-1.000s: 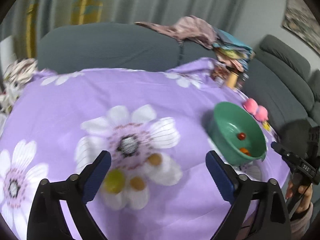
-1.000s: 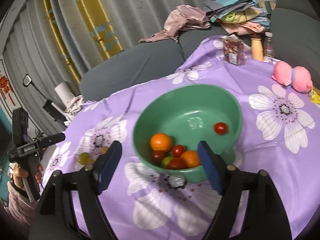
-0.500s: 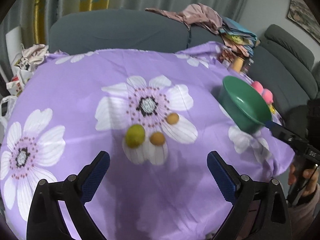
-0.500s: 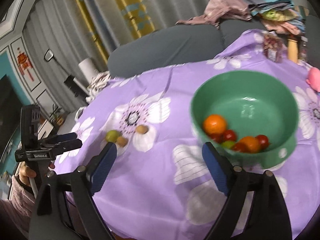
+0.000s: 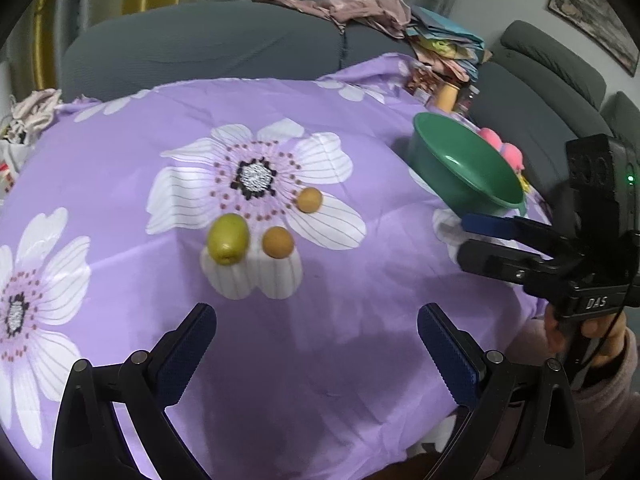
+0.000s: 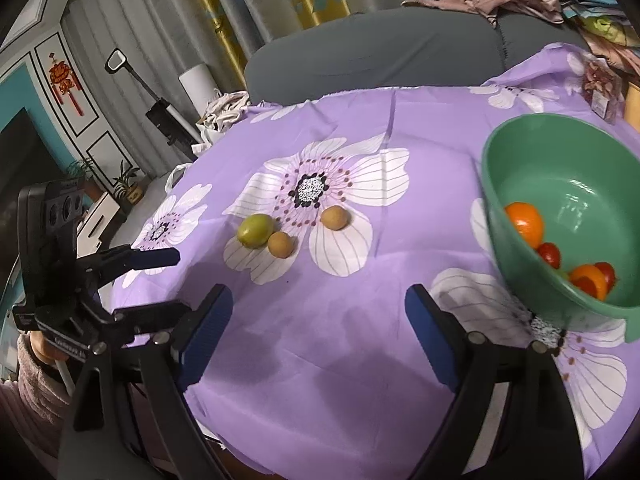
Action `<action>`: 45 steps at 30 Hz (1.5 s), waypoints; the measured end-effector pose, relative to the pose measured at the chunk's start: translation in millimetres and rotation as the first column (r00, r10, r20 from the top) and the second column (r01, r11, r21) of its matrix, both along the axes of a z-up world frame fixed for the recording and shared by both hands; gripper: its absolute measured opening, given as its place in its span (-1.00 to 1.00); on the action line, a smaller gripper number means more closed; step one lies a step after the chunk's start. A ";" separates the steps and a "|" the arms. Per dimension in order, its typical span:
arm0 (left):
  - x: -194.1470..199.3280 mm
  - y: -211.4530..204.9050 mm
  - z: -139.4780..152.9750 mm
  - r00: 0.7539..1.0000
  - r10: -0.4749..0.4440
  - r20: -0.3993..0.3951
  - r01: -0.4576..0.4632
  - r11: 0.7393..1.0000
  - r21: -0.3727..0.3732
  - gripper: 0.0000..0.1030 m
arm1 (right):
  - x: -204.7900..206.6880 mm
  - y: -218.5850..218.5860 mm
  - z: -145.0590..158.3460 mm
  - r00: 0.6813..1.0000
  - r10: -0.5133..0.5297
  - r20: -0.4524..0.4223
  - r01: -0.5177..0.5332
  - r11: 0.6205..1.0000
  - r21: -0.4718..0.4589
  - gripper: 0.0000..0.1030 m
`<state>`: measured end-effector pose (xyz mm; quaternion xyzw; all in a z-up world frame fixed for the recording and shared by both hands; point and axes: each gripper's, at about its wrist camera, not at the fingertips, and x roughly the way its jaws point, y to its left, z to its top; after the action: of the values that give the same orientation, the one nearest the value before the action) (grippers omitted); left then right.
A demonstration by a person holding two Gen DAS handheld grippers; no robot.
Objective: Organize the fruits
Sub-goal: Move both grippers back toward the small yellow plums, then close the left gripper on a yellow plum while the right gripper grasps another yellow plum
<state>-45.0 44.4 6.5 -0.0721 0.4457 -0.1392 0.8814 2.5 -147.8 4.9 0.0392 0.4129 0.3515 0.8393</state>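
Observation:
A green fruit and two small brown fruits lie on the purple flowered cloth. They also show in the right wrist view: the green fruit and the brown fruits. A green bowl at the right holds oranges and red tomatoes; it also shows in the left wrist view. My left gripper is open and empty, short of the fruits. My right gripper is open and empty, left of the bowl.
A grey sofa with piled clothes runs behind the table. A pink plush toy and jars stand behind the bowl. The other hand's gripper shows in each view. The table edge is near both grippers.
Both grippers have pulled back toward the table's near edge. The right one has swung left from over the bowl toward the loose fruits. Both stay open.

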 end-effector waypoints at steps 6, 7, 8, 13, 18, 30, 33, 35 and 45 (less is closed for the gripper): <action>8.1 -2.5 -6.8 0.999 -0.021 -0.029 0.020 0.999 -0.035 0.95 | 7.0 7.9 -3.8 1.000 0.011 -0.020 -0.011 1.000 0.004 0.76; 9.2 -3.5 -7.6 0.999 -0.022 -0.032 0.020 0.999 -0.038 0.95 | 8.0 8.0 -4.0 1.000 0.012 -0.023 -0.012 1.000 0.006 0.76; 11.0 -4.3 -8.4 0.999 -0.026 -0.036 0.024 0.999 -0.045 0.94 | 9.2 8.4 -4.1 1.000 0.014 -0.025 -0.013 1.000 0.009 0.76; 24.5 -7.9 -14.1 0.996 -0.060 -0.065 0.055 0.996 -0.072 0.94 | 16.1 12.5 -4.7 0.999 0.014 -0.031 -0.014 1.000 0.015 0.78; 40.0 -7.9 -22.6 0.991 -0.078 -0.108 0.067 0.993 -0.101 0.94 | 21.3 11.6 -6.5 0.999 0.007 -0.038 -0.006 1.000 0.026 0.78; 72.8 -10.5 -34.4 0.985 -0.076 -0.156 0.070 0.996 -0.047 0.63 | 33.9 8.5 -12.6 0.999 -0.002 -0.051 0.003 1.000 0.030 0.78; 80.1 -13.1 -34.4 0.984 -0.079 -0.157 0.077 0.997 -0.020 0.58 | 38.3 11.8 -14.3 0.998 0.007 -0.057 -0.006 1.000 0.022 0.78; 84.6 -14.6 -35.5 0.984 -0.076 -0.160 0.078 0.997 0.006 0.35 | 40.8 14.8 -14.9 0.998 0.016 -0.060 -0.015 1.000 0.017 0.78; 93.7 -15.5 -37.8 0.986 -0.076 -0.147 0.092 0.990 0.105 0.15 | 55.7 27.9 -17.0 0.997 0.030 -0.074 -0.030 1.000 0.001 0.78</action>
<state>48.7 28.9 -31.3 -0.0139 0.5171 -0.1456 0.8433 58.3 -119.9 -12.2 0.0457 0.4443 0.3624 0.8180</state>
